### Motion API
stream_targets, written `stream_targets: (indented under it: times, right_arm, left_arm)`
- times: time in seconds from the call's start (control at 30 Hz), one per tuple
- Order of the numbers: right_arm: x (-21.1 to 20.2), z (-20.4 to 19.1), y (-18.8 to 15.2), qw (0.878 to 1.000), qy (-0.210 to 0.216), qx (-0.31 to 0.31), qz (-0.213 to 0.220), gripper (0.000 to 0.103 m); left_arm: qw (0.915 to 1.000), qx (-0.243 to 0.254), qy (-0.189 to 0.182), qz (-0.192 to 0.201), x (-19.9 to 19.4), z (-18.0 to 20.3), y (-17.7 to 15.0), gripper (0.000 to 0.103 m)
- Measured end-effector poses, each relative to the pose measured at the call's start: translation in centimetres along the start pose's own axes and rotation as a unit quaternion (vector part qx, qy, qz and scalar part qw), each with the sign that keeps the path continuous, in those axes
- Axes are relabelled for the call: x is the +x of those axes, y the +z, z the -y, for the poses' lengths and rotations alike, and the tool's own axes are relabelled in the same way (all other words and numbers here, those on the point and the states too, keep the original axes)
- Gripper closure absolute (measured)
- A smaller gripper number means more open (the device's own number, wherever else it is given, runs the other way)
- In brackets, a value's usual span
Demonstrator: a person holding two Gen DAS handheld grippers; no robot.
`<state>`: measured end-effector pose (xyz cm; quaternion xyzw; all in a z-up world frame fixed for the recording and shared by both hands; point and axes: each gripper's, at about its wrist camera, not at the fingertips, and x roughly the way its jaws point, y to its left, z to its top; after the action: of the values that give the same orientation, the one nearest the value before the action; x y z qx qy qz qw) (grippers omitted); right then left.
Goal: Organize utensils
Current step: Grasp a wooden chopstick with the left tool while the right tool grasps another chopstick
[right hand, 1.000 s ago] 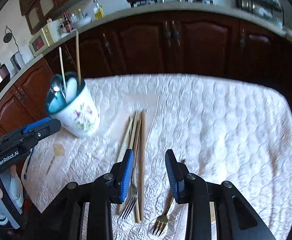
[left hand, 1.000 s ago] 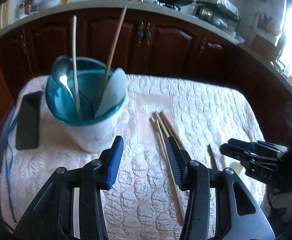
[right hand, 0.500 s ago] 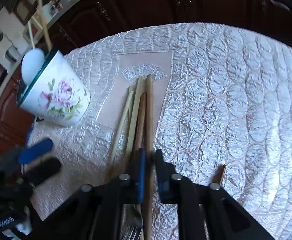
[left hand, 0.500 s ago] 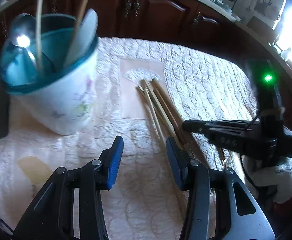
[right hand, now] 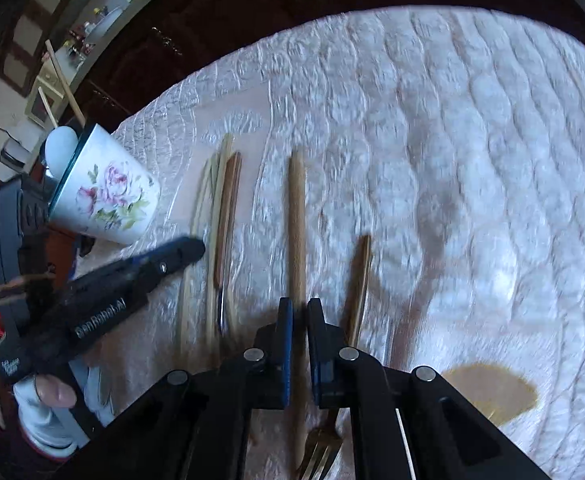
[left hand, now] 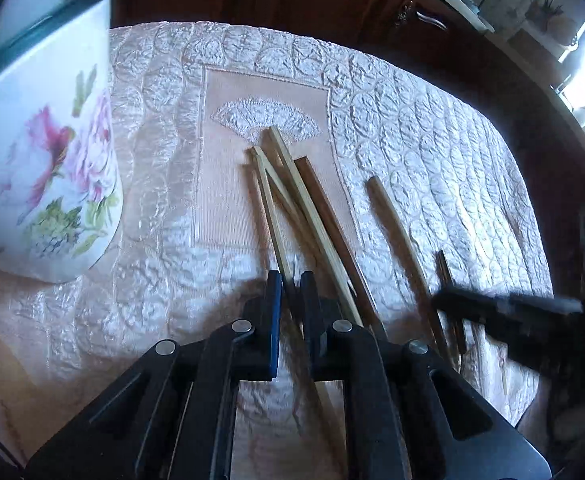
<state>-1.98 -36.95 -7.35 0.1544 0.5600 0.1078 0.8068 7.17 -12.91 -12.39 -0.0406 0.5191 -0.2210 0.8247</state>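
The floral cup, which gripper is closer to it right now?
Left. The left gripper is beside the floral cup; the right gripper sits farther off, beyond the utensil bundle.

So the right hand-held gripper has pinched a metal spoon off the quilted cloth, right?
Not a spoon. The right wrist view shows the right hand-held gripper closed on a brown wooden chopstick over the quilted cloth.

Both wrist views close above tablecloth [left hand: 432, 128]

Floral cup [left hand: 48, 152] cut off at top-left edge; fork [right hand: 320, 454] tines partly hidden behind right-cam jaws; cloth blurred.
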Motion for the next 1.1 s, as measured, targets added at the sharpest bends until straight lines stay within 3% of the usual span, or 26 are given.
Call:
stream_targets:
  times: [0.23,0.4,0.47,0.63,0.8,0.87,0.93,1.1]
  right_arm:
    - [2.2,-1.7,4.6,0.999,-0.022,-0.028,0.009,0.093]
    - [4.8,-1.9,7.0,0.999,-0.022,-0.033,-0.011,0.096]
    - [4.8,-1.8,6.8,0.999,-0.009,-0.025,-0.017,0.096]
    - [3.4,-1.0,4.5,0.999,-0.008,-0.027,-0.034,0.096]
    - [2.8,-1.2,4.4,0.998,-0.035,-0.046,-0.029,0.094]
    - [3.2,-1.1,5.0,0.998,-0.037,-0.041,-0.029,0.094]
    - [4.0,-1.3,5.6,0.998,-0.035,-0.038,-0.027,0.094]
    - [3.7,-2.5,6.1,0.998,-0.020,-0.050,-0.017,0.096]
  left_arm:
    - [0.9998,0.015,0.003,-0.013,-3.0,-1.0,-2.6,0.099]
    - [0.9995,0.021,0.012,-0.018,-3.5,-1.1,-3.4,0.099]
    - [0.9994,0.023,0.019,-0.016,-3.3,-1.1,-3.2,0.099]
    - [0.9985,0.030,0.043,-0.010,-2.0,-0.7,-1.6,0.078]
    - [0.9968,0.043,0.066,-0.009,0.0,0.0,0.2,0.076]
    - [0.9966,0.047,0.067,-0.008,0.4,0.2,0.6,0.078]
    - [0.9967,0.053,0.061,-0.008,0.6,0.2,0.9,0.099]
    - [0.9987,0.042,0.025,0.013,-2.4,-0.6,0.9,0.099]
